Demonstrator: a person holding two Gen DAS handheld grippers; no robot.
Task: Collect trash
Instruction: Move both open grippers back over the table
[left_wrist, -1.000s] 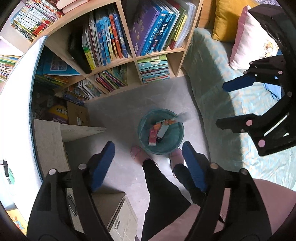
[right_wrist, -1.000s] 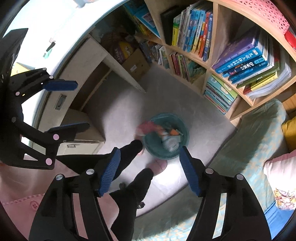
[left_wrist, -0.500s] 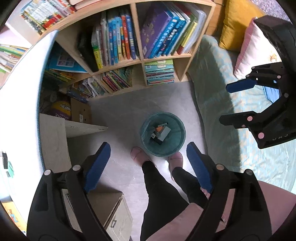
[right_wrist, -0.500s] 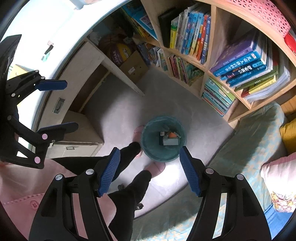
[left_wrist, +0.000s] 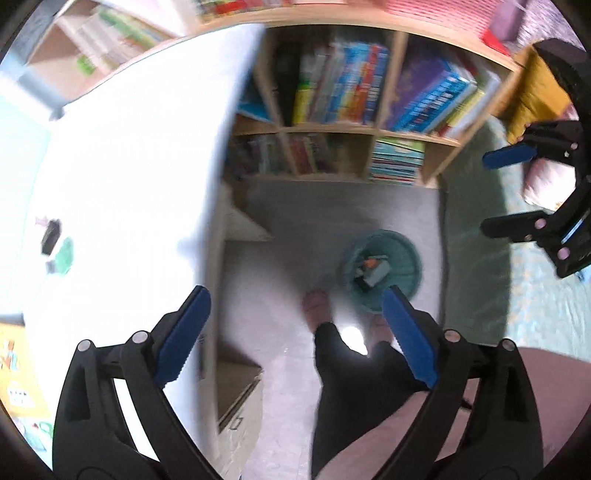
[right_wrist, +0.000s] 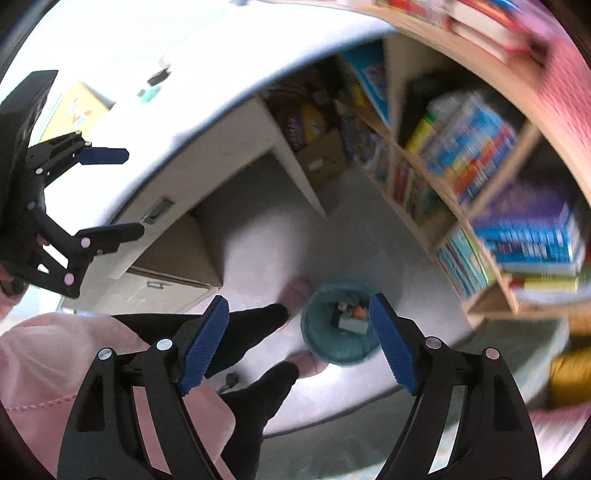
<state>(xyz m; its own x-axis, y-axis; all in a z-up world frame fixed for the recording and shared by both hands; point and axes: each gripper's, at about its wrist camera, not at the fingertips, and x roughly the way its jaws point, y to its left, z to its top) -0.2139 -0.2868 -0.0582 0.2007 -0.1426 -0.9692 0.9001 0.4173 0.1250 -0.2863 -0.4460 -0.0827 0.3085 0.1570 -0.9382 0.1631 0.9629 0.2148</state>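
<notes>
Now both your tools, left tool and right tool, are opening, empty, above the round teal wastebasket. Next, seek remaining scraps on the white tabletop.

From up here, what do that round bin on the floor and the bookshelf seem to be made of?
The bin looks like teal plastic, matte, with faint ribbing on its wall; blur leaves it open. The bookshelf looks like pale wood or wood-look board, with smooth, even edges.

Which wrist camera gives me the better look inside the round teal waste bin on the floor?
The right wrist view: the round teal waste bin sits nearer the frame centre, its trash less smeared. In the left wrist view the bin is blurrier, its near rim cut by a blue finger pad.
</notes>
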